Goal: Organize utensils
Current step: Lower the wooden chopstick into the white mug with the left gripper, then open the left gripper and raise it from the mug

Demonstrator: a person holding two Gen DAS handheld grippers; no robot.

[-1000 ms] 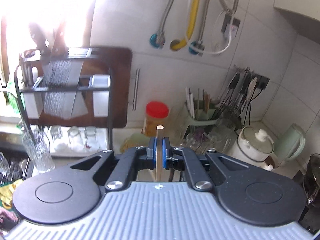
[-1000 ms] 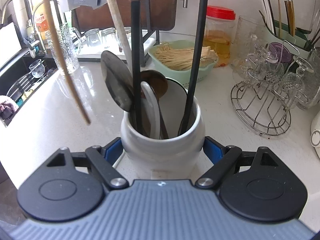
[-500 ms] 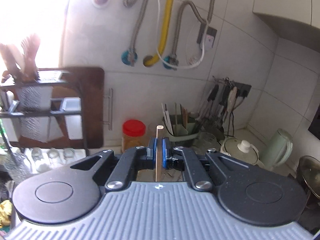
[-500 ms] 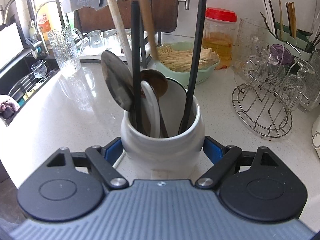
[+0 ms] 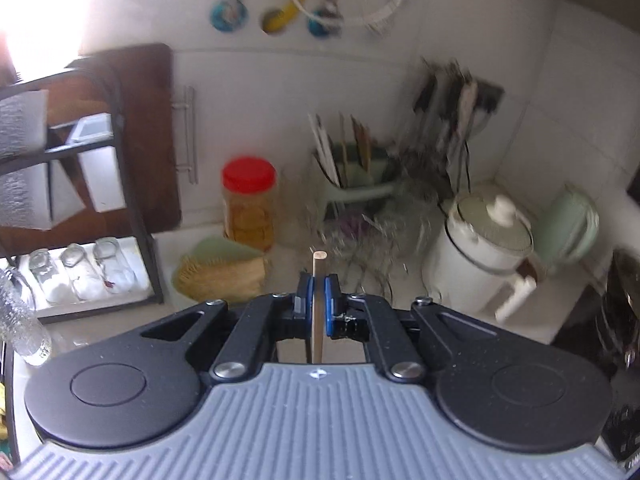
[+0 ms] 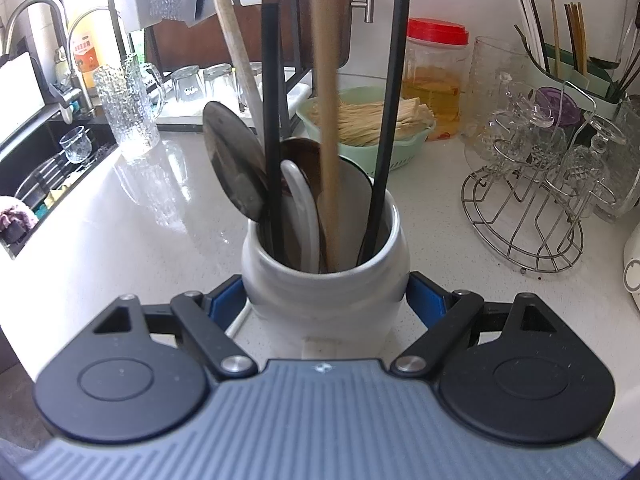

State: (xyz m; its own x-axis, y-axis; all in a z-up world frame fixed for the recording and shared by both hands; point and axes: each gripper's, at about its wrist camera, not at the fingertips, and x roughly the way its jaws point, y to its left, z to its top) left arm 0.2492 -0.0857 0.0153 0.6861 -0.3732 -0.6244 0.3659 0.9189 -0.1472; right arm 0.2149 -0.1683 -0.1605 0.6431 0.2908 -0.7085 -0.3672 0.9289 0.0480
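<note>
In the left wrist view my left gripper (image 5: 317,300) is shut on a thin wooden utensil handle (image 5: 319,268) whose tip pokes up between the blue pads. In the right wrist view the same wooden handle (image 6: 329,128) reaches down into a white ceramic utensil crock (image 6: 325,292) on the counter. My right gripper (image 6: 326,300) has its blue pads pressed on both sides of that crock. Inside the crock stand two black handles (image 6: 271,120), a pale handle (image 6: 230,36), a metal ladle bowl (image 6: 234,164) and a white spoon (image 6: 302,204).
A green basket of noodles (image 6: 372,128), a red-lidded jar (image 6: 436,68), a wire rack with glasses (image 6: 532,184) and a green chopstick holder (image 6: 568,68) crowd the counter behind. A sink (image 6: 44,168) lies at the left. A white rice cooker (image 5: 484,248) and a kettle (image 5: 572,228) stand at the right.
The wooden utensil has swung from the left side of the right wrist view across and down into the crock. The left wrist view has tilted downward. My right gripper has stayed put.
</note>
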